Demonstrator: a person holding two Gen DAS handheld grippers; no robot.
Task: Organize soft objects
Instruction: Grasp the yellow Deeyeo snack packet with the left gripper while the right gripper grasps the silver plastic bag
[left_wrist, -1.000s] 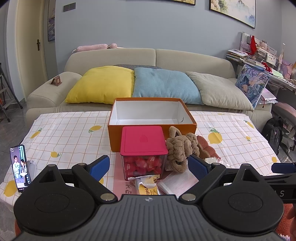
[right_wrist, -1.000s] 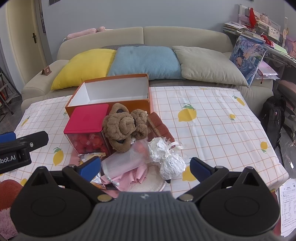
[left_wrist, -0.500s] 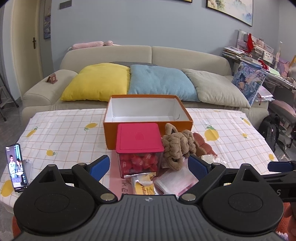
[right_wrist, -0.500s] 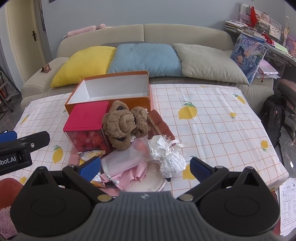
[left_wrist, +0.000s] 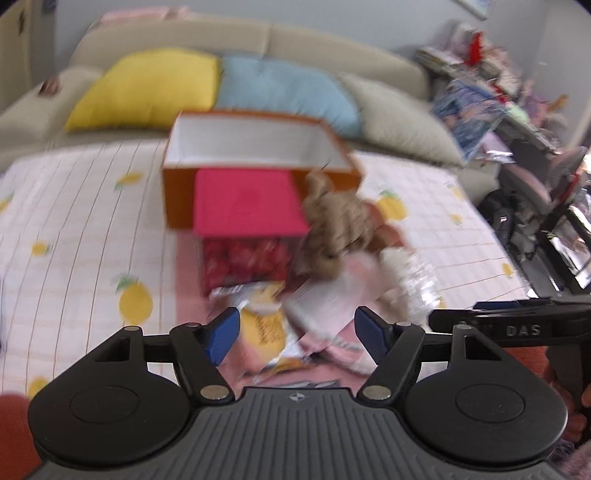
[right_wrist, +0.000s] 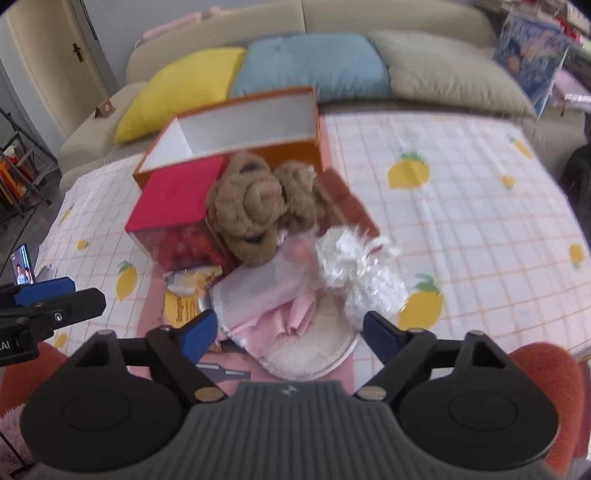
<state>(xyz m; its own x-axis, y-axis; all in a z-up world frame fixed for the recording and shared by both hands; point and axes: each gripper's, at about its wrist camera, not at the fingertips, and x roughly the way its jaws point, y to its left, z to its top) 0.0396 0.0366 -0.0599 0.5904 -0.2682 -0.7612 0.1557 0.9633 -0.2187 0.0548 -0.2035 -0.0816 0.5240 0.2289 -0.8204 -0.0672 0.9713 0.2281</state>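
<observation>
A brown plush toy (right_wrist: 255, 206) lies in a pile at the table's middle, against an open orange box (right_wrist: 258, 122) with a white inside. In front of it are a clear pouch with pink cloth (right_wrist: 266, 291), a white round pad (right_wrist: 310, 354) and crinkled silver wrap (right_wrist: 362, 269). My right gripper (right_wrist: 288, 332) is open and empty, just short of the pink cloth. My left gripper (left_wrist: 295, 332) is open and empty, over a yellow snack packet (left_wrist: 262, 325). The plush toy (left_wrist: 336, 225) and box (left_wrist: 255, 147) look blurred in the left wrist view.
A clear container with a pink lid (right_wrist: 177, 206) holding red items stands left of the plush. A phone (right_wrist: 23, 264) stands at the table's left edge. A sofa with yellow (right_wrist: 184, 88), blue and grey cushions is behind the table. Cluttered shelves (left_wrist: 517, 92) are at right.
Both grippers have moved forward and tilted down toward the pile, which now looks closer. Both views are motion-blurred. The jaws stay open.
</observation>
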